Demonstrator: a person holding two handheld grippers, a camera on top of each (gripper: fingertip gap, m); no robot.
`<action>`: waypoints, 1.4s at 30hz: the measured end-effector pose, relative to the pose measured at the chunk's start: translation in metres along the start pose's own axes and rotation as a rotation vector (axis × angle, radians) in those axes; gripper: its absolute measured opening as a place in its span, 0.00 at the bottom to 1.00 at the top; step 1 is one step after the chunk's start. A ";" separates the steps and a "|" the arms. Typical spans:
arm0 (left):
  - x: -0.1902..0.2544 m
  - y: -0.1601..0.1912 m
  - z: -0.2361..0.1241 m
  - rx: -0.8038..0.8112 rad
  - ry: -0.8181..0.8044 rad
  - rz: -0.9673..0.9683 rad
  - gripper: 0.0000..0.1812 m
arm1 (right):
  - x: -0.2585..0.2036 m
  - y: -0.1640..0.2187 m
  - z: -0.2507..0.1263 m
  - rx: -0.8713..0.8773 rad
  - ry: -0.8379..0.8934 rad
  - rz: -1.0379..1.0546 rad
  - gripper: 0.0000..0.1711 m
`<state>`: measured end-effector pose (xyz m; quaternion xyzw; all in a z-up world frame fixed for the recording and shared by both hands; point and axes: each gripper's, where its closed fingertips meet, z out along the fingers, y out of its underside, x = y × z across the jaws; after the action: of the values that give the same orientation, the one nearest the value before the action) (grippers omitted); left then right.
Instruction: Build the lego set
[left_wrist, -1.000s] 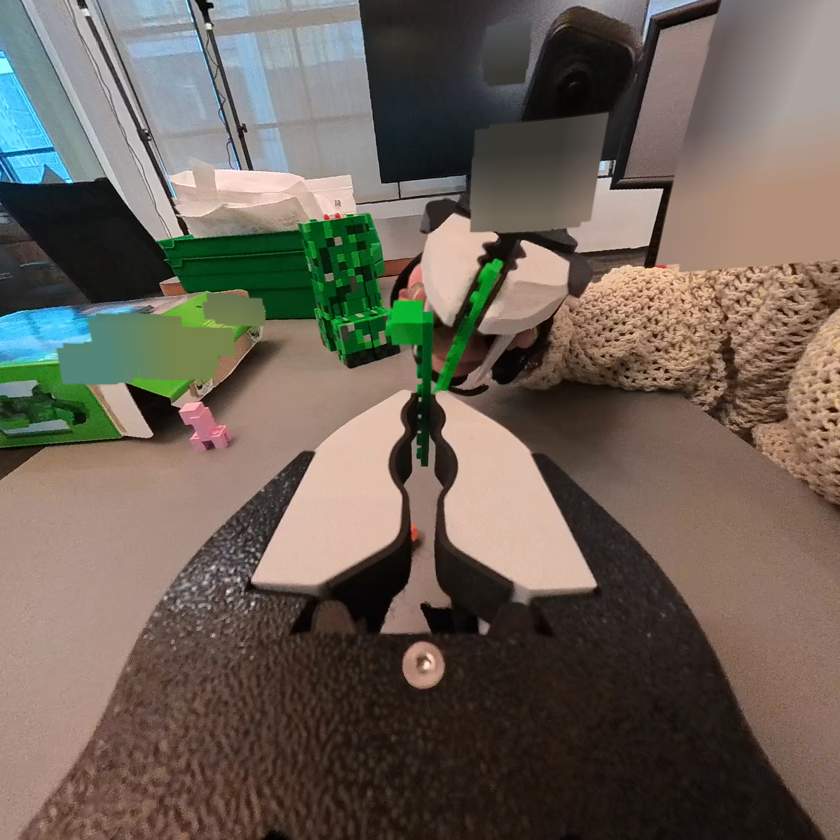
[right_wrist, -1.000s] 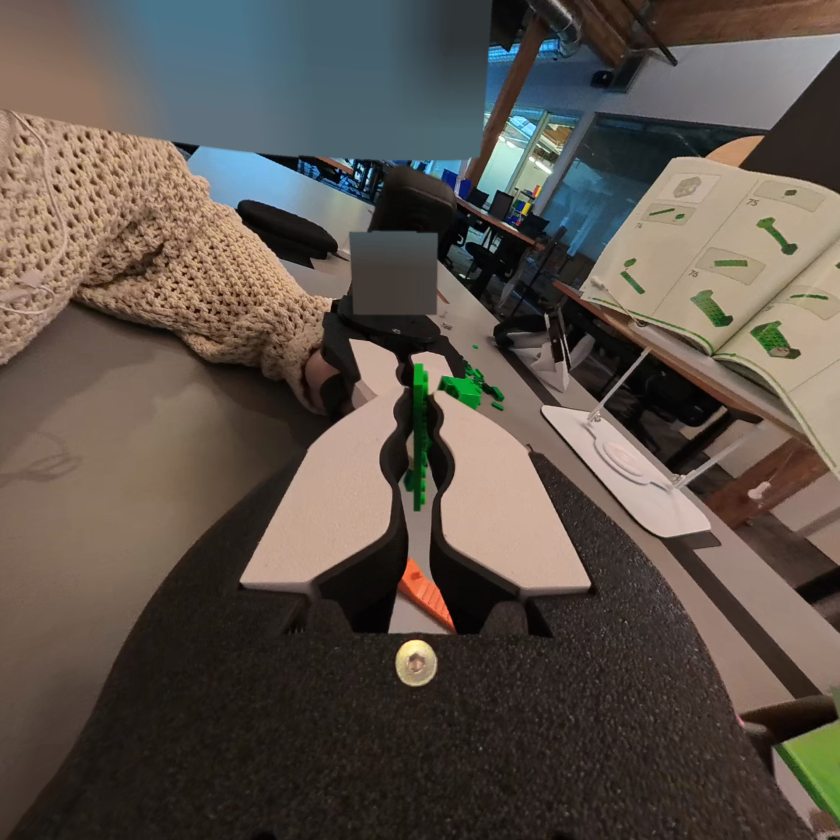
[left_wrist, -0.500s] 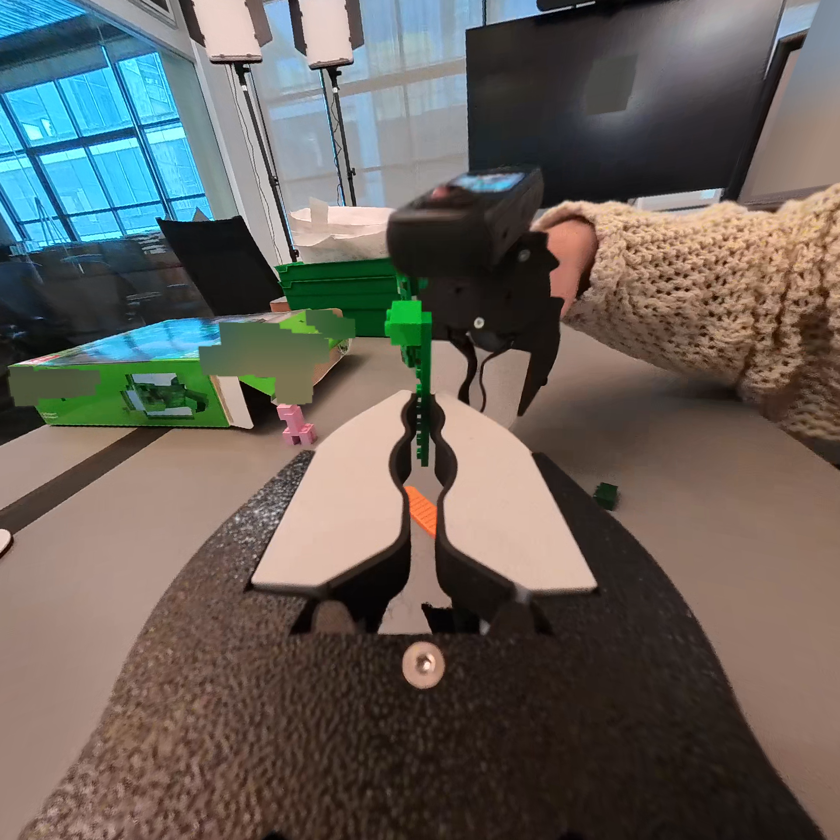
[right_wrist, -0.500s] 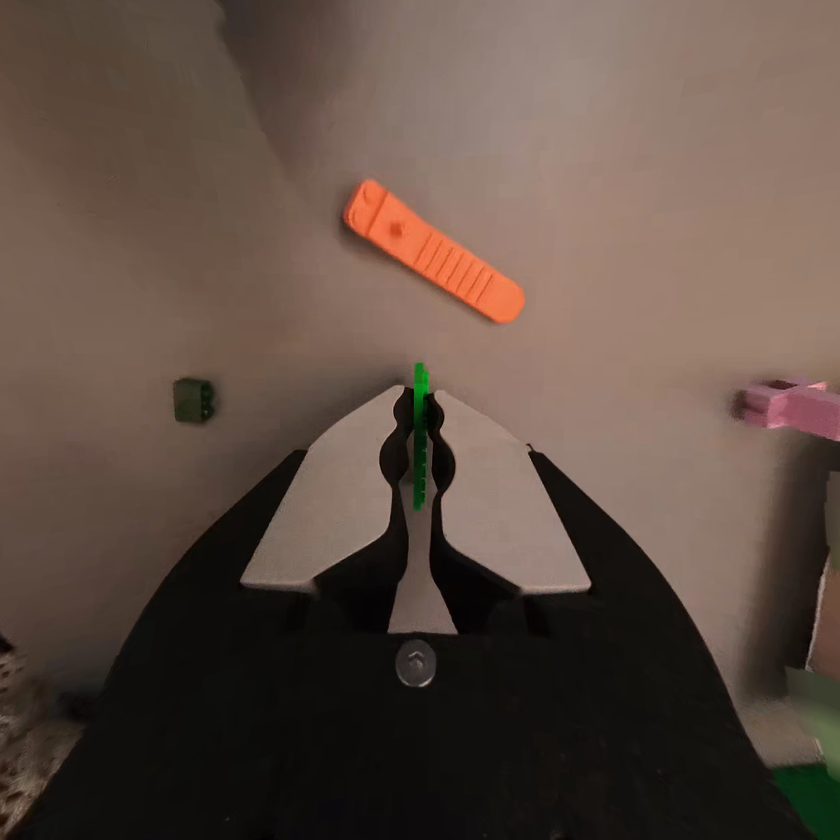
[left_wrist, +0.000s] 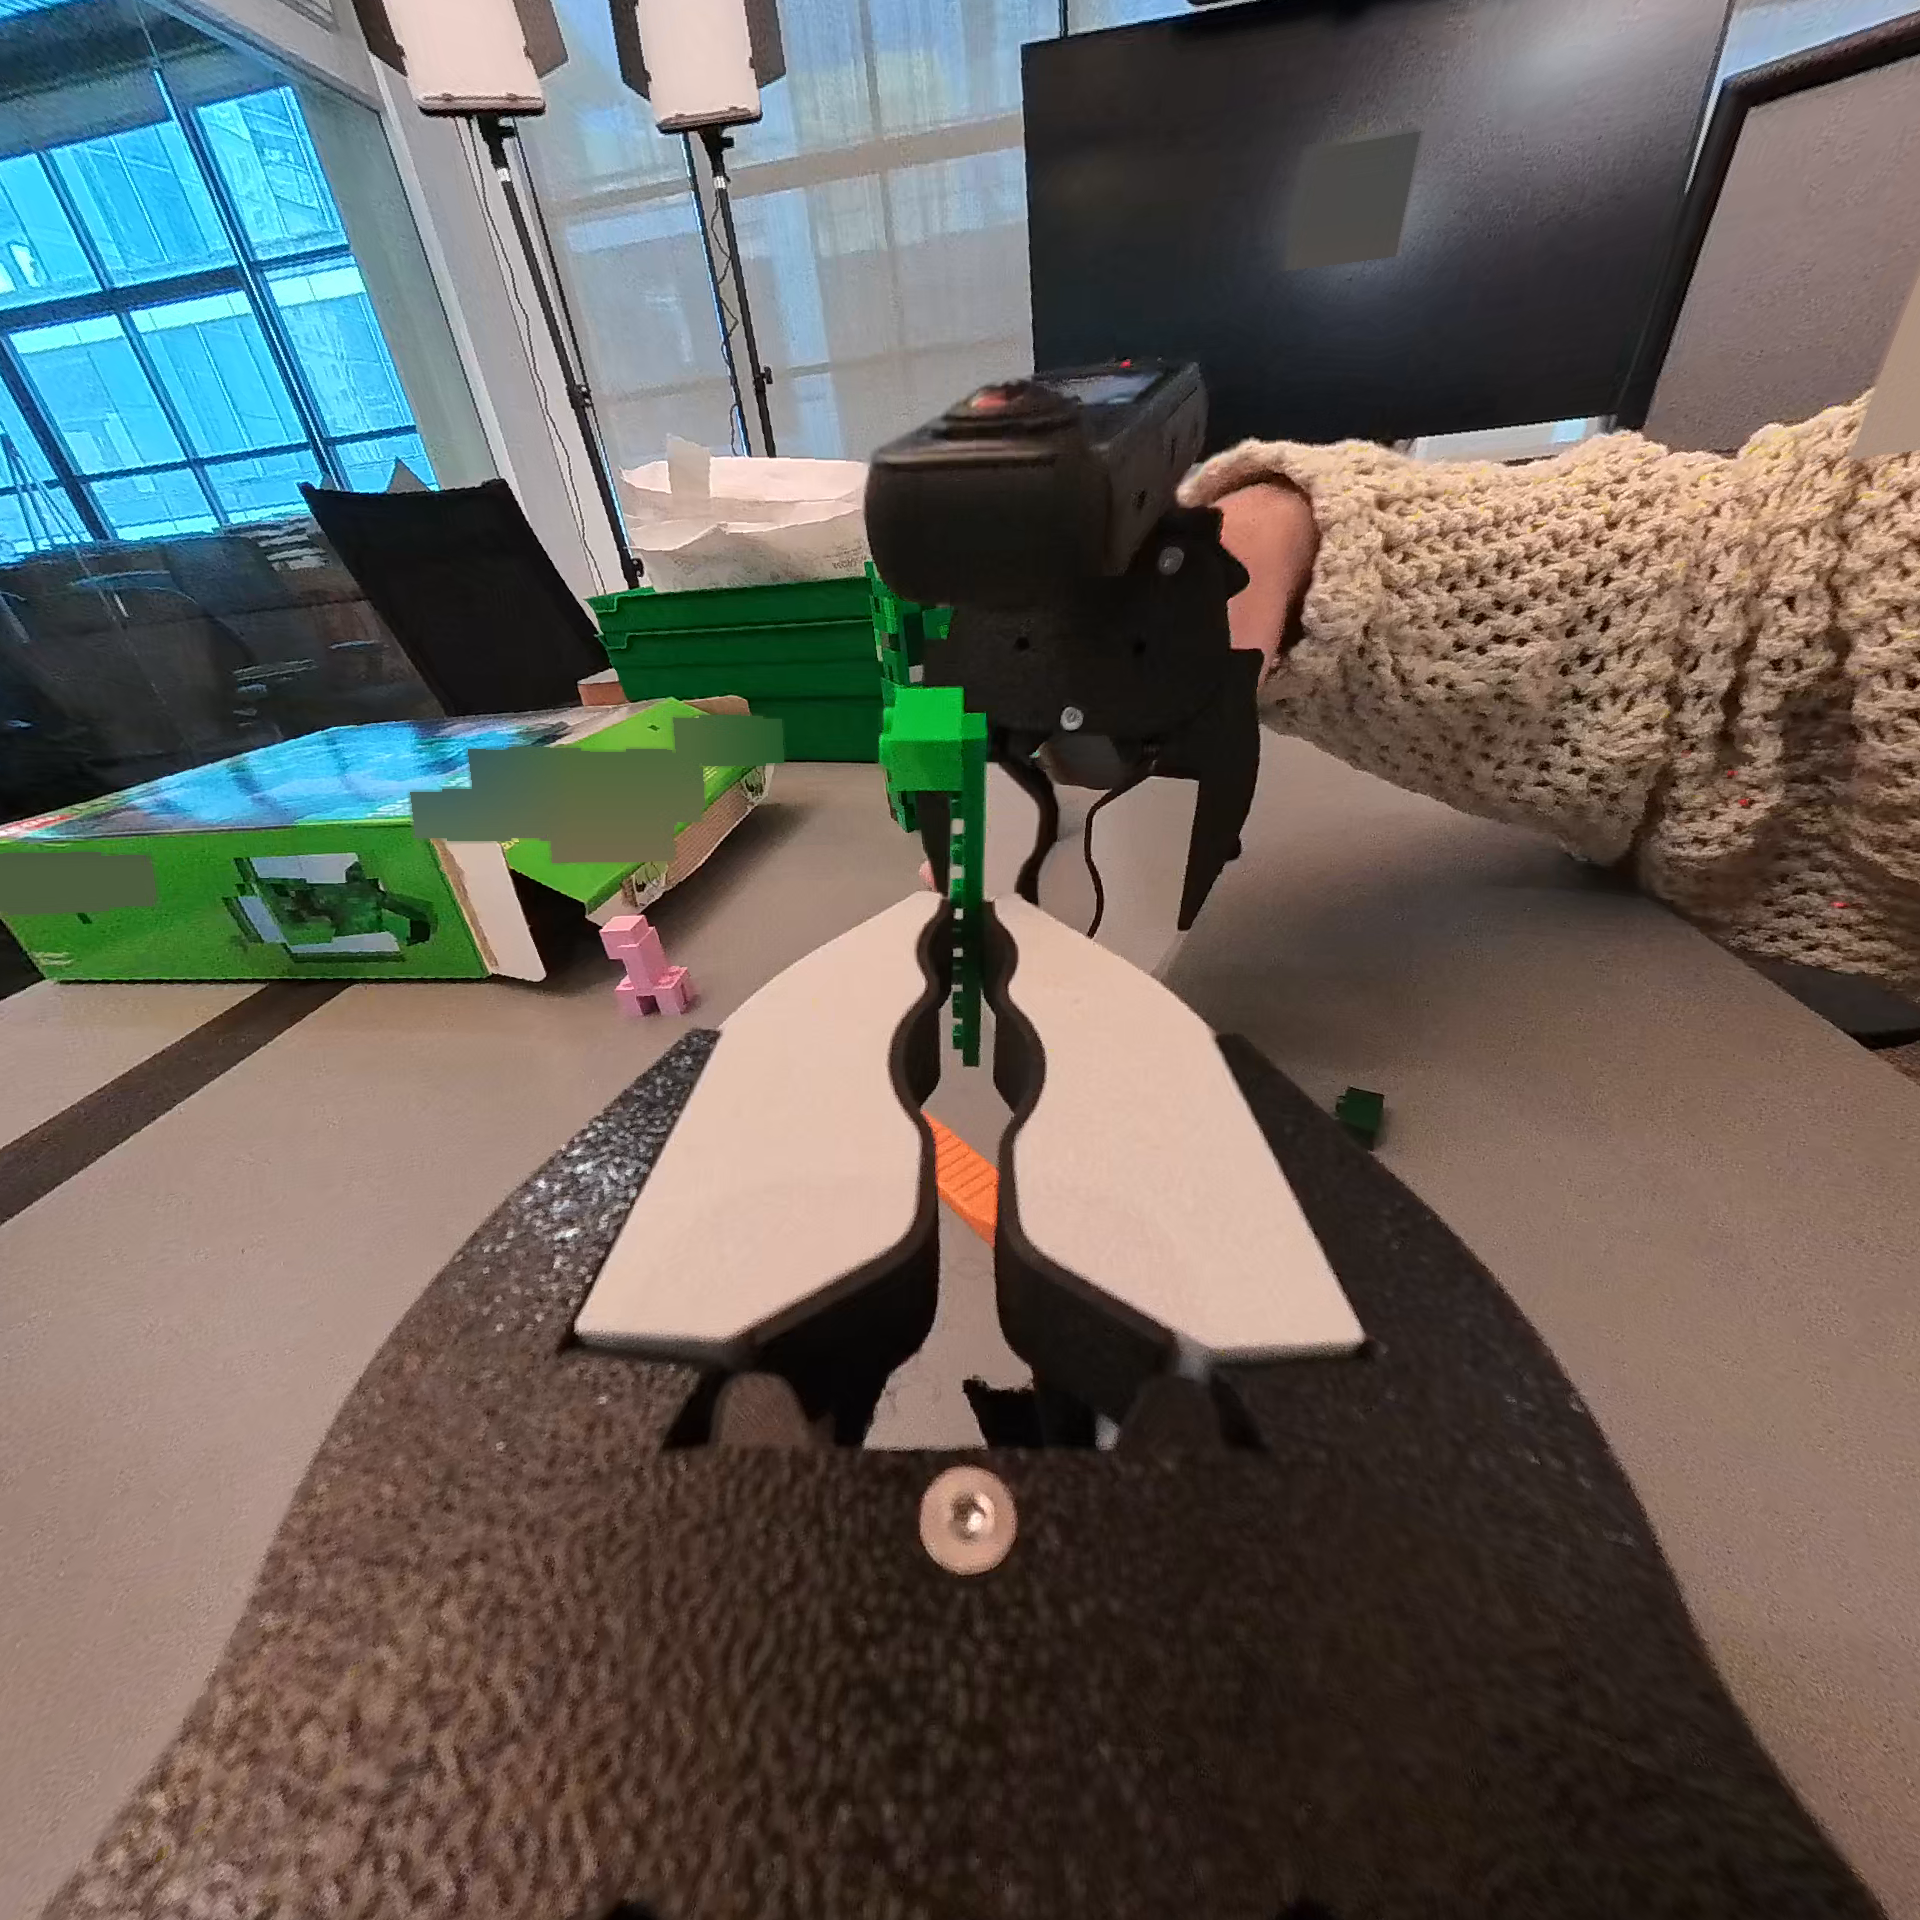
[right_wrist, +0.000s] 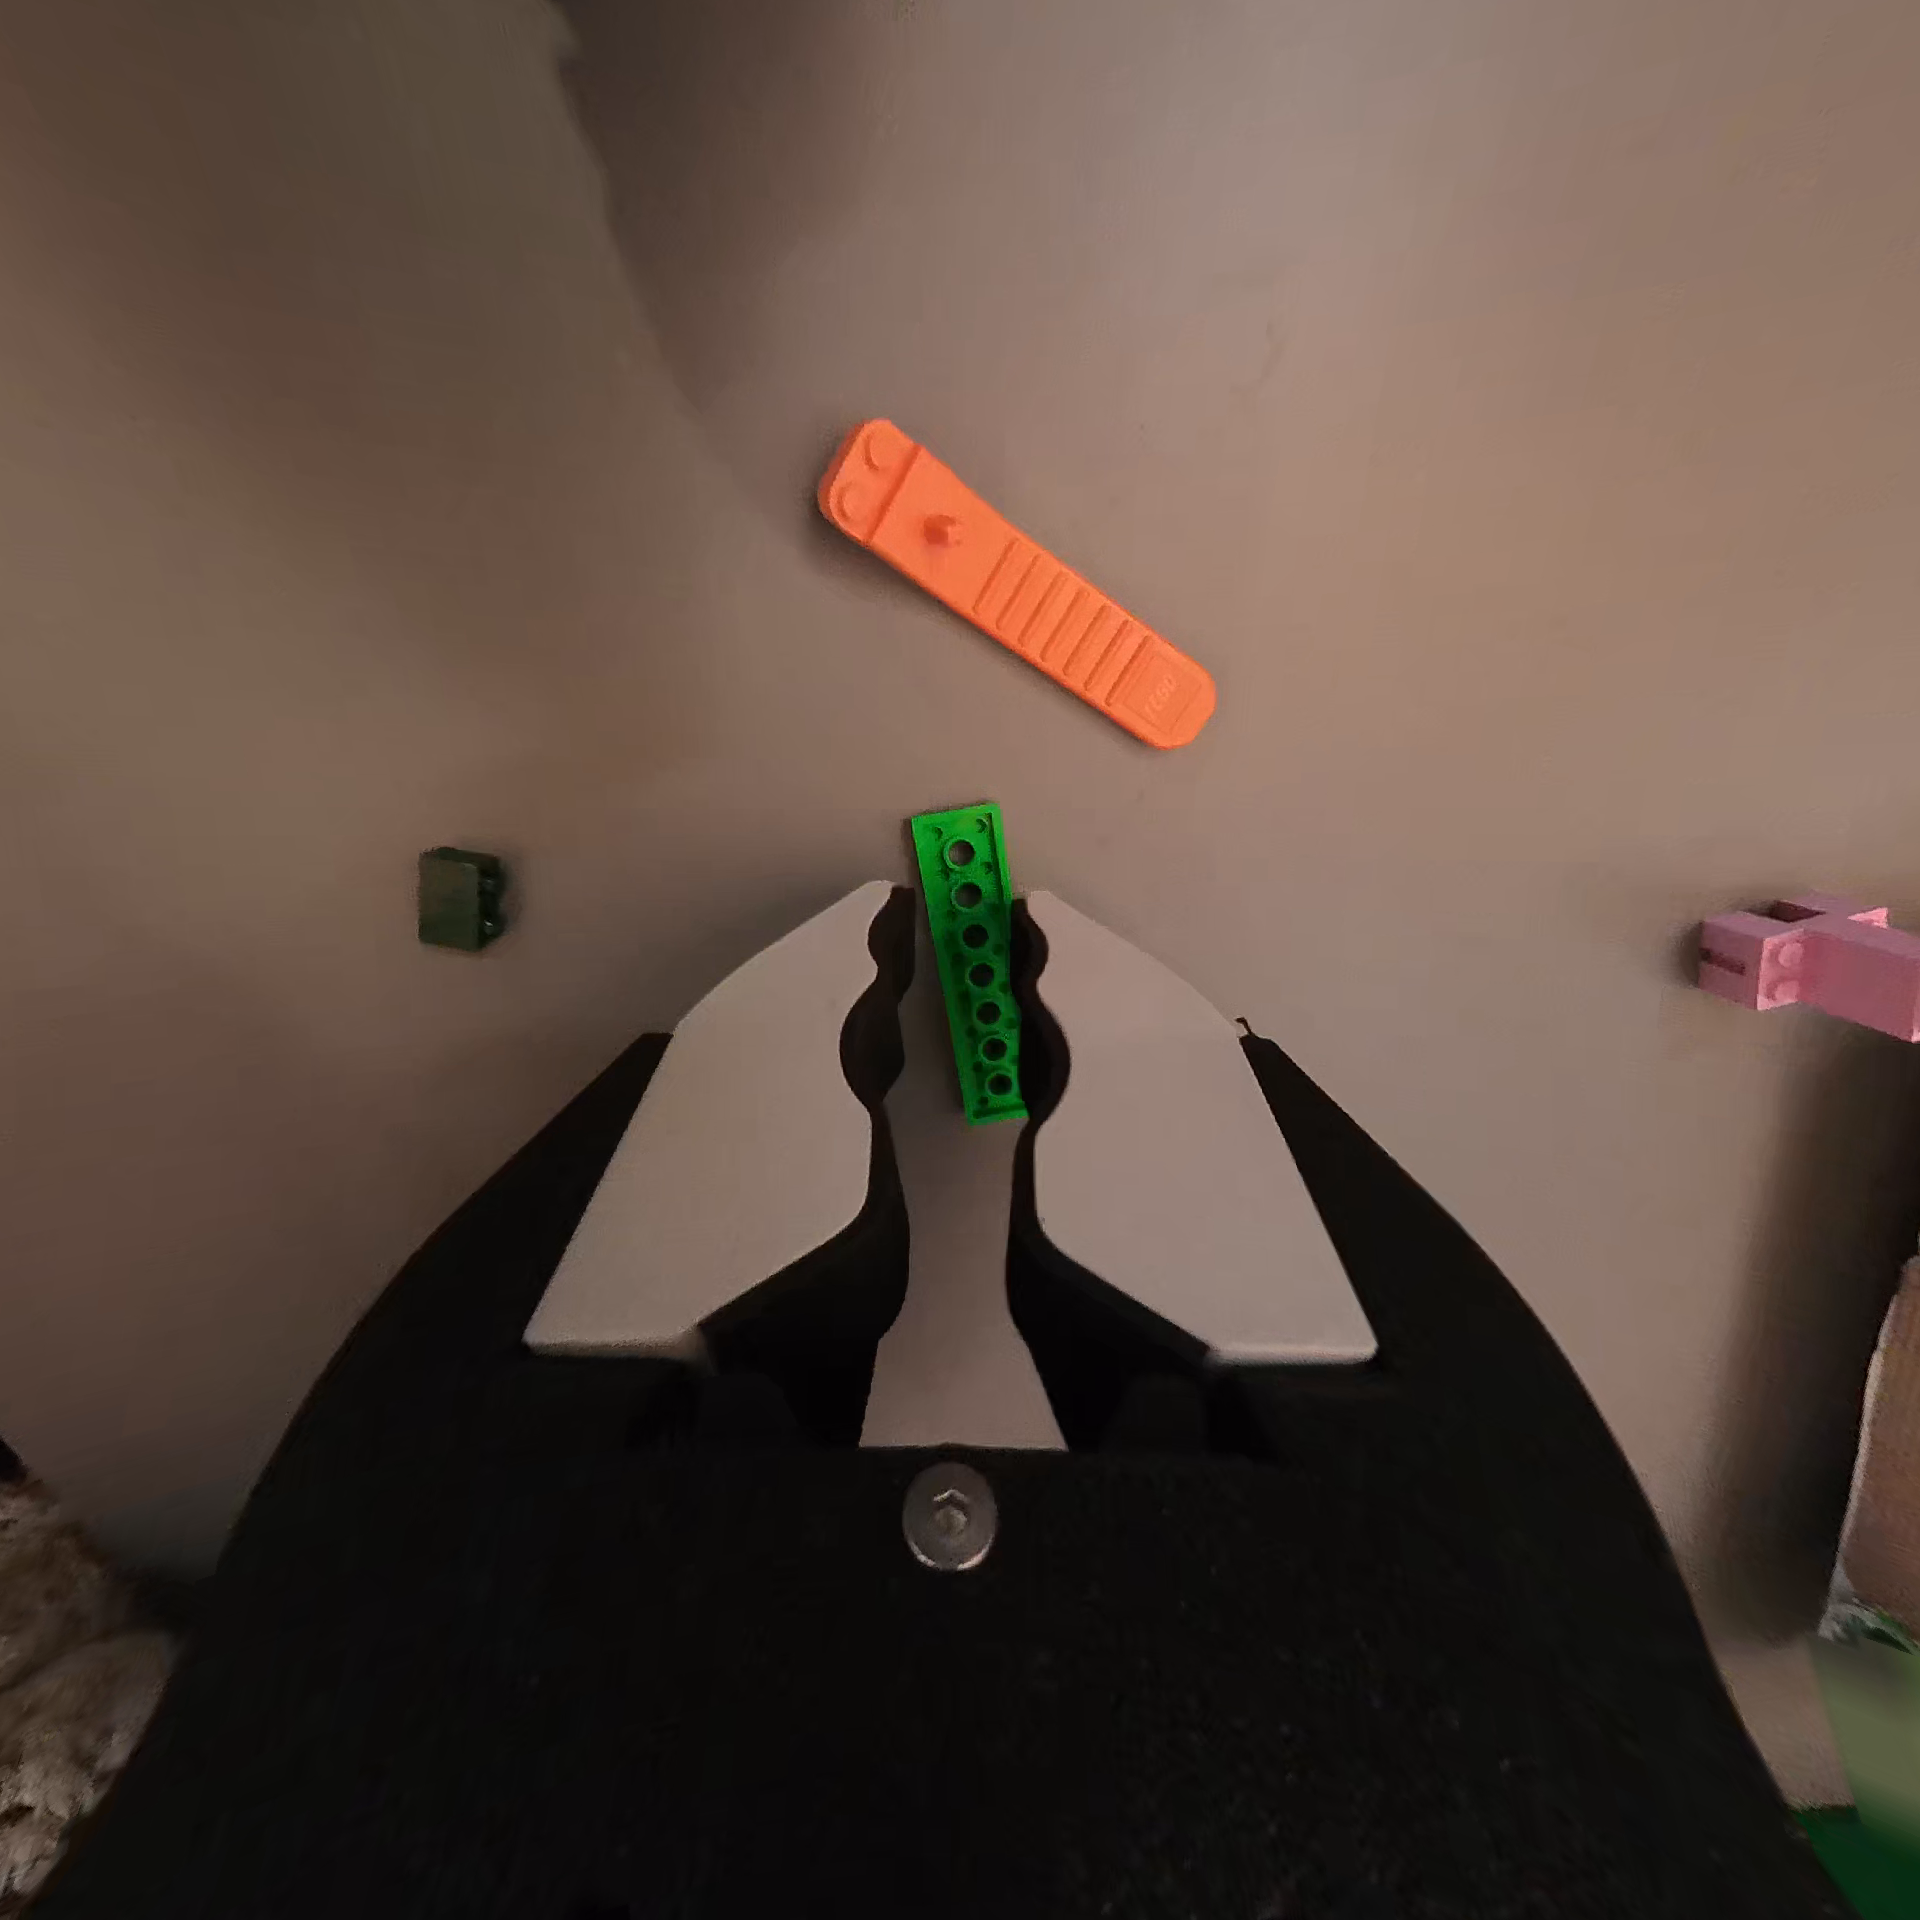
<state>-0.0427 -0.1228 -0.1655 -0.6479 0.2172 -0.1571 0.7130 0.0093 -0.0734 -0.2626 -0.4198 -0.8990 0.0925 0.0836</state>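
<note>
A green studded strip (left_wrist: 964, 940) was clamped upright in the left hand-held gripper (left_wrist: 961, 914), its long axis along the fingers. A green plate (right_wrist: 971, 961), previously pinched edge-on, lay flat on the counter (right_wrist: 1455, 416) between the right hand-held gripper's (right_wrist: 961, 894) now parted fingers, pointing forward, near an orange separator (right_wrist: 1013, 582).

Dark monitor (left_wrist: 1340, 208), two studio lights on stands (left_wrist: 582, 52), black chair (left_wrist: 447, 582), crumpled white paper (left_wrist: 743, 520)

Bare table (right_wrist: 1351, 312) around orange separator (right_wrist: 1013, 582), dark brick (right_wrist: 462, 899), pink figure (right_wrist: 1808, 961)
</note>
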 end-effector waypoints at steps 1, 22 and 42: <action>0.001 0.000 0.000 -0.001 0.004 0.000 0.02 | 0.001 0.000 0.000 0.004 -0.003 -0.015 0.11; 0.024 0.006 0.001 -0.052 0.163 0.023 0.02 | -0.022 -0.112 -0.102 1.121 -0.104 -0.032 0.15; 0.023 -0.007 -0.003 0.048 0.090 0.119 0.10 | -0.026 -0.097 -0.087 1.104 -0.049 -0.117 0.08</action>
<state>-0.0240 -0.1381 -0.1615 -0.6087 0.2832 -0.1485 0.7262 -0.0259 -0.1468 -0.1568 -0.2607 -0.7406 0.5547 0.2753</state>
